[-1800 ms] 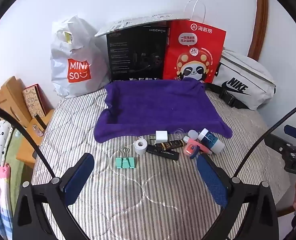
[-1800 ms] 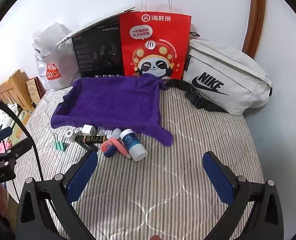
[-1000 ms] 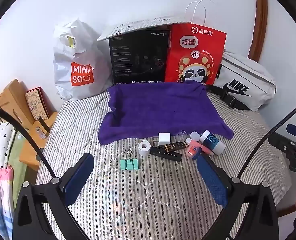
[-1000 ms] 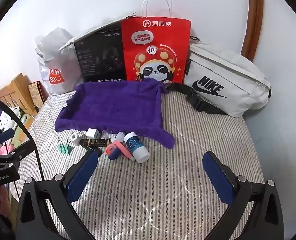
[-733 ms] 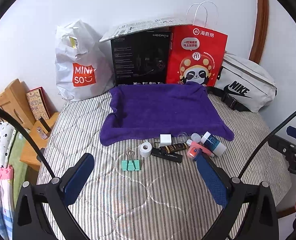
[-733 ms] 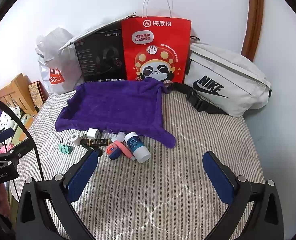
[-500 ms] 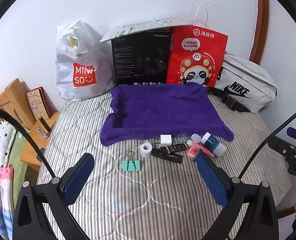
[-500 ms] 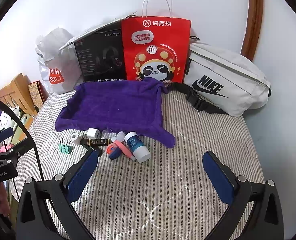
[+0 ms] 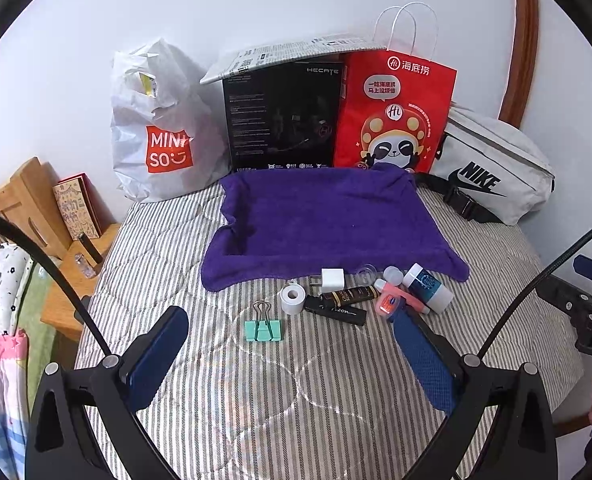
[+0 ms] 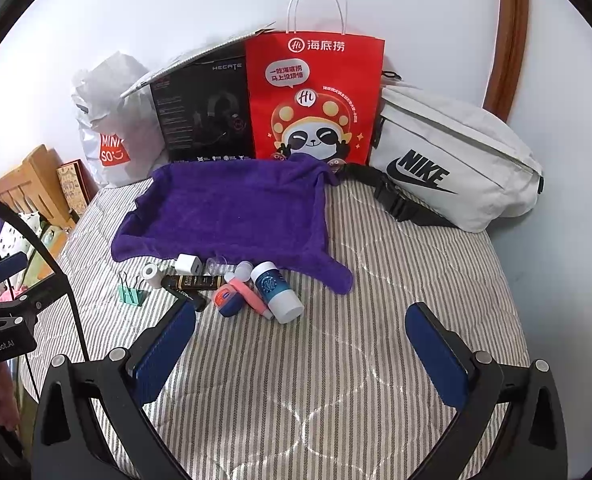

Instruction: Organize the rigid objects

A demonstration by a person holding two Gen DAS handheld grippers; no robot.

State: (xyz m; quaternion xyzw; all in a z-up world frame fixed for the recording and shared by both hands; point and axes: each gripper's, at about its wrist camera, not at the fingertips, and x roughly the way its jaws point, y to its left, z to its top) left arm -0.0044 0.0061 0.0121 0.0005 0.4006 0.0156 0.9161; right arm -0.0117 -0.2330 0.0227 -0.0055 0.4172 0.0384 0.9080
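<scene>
Blue pads sit on the left gripper (image 9: 287,344), and its two fingers are wide apart with nothing between them. The right gripper (image 10: 302,338) is spread wide too, holding nothing. Both hang over the striped bed (image 9: 296,392).

Just past them lies a row of small things: a green clip (image 9: 262,329) on the left, a white tape roll (image 9: 292,298), a white plug (image 9: 332,278), a black pen (image 9: 336,310), a brown tube (image 9: 350,294), a pink tube (image 10: 249,294) and a blue and white bottle (image 10: 276,292) on the right.

Farther away is a purple towel tray (image 9: 328,220) with nothing in it.

At the wall stand a white bag (image 9: 155,128), a black box (image 9: 281,116), a red paper bag (image 9: 396,116) and a grey pouch (image 9: 492,168). I cannot tell what is inside them.
</scene>
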